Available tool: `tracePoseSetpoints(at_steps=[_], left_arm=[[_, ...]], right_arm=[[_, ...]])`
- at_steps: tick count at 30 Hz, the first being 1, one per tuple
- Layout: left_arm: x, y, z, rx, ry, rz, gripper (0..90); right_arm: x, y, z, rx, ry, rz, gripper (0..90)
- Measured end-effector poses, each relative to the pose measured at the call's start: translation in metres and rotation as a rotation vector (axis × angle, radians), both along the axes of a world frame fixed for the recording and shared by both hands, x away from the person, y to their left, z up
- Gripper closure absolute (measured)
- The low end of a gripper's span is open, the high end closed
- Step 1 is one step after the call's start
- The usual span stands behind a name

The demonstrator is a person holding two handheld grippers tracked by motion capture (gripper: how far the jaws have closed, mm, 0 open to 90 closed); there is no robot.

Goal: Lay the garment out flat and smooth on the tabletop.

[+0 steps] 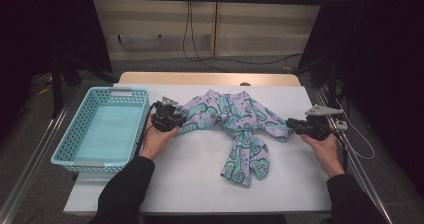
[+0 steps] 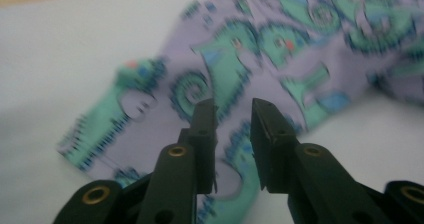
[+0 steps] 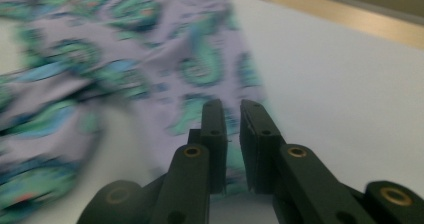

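White table (image 1: 200, 184) carries a crumpled lilac-and-teal paisley cloth (image 1: 235, 121) across its middle. Left gripper (image 1: 175, 121) has jaws slightly apart over one end; right gripper (image 1: 295, 126) seems clamped on the other (blur hides contact). Pull both ends evenly outward, keeping the cloth low.

Fixed high view, above the near edge, facing twelve o'clock and down over the white table (image 1: 200, 179). Left gripper view, low and close, aimed toward three o'clock across the paisley cloth (image 2: 280, 49). Right gripper view, equally near, aimed toward nine o'clock. Shared throughout: the same cloth and tabletop.
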State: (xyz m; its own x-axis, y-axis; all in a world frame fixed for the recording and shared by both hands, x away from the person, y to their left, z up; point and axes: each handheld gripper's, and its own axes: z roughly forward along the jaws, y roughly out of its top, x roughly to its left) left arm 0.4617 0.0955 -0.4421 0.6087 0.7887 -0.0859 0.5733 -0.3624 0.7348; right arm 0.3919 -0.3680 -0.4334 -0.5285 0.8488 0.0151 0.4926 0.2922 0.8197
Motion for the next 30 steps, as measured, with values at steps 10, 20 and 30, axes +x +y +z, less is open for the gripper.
tracePoseSetpoints(at_steps=[10, 20, 30], left_arm=[[-0.002, -0.007, -0.02, 0.063, -0.014, -0.034, 44.8], [-0.007, -0.002, -0.016, 0.055, 0.017, -0.03, 88.8], [-0.028, 0.019, 0.005, -0.067, 0.025, -0.022, 89.2]], right_arm=[[0.004, 0.032, -0.031, -0.174, 0.061, 0.057, 71.4], [0.019, 0.025, -0.033, -0.132, 0.081, 0.021, 86.5], [-0.003, 0.001, -0.005, -0.026, 0.03, 0.005, 87.6]])
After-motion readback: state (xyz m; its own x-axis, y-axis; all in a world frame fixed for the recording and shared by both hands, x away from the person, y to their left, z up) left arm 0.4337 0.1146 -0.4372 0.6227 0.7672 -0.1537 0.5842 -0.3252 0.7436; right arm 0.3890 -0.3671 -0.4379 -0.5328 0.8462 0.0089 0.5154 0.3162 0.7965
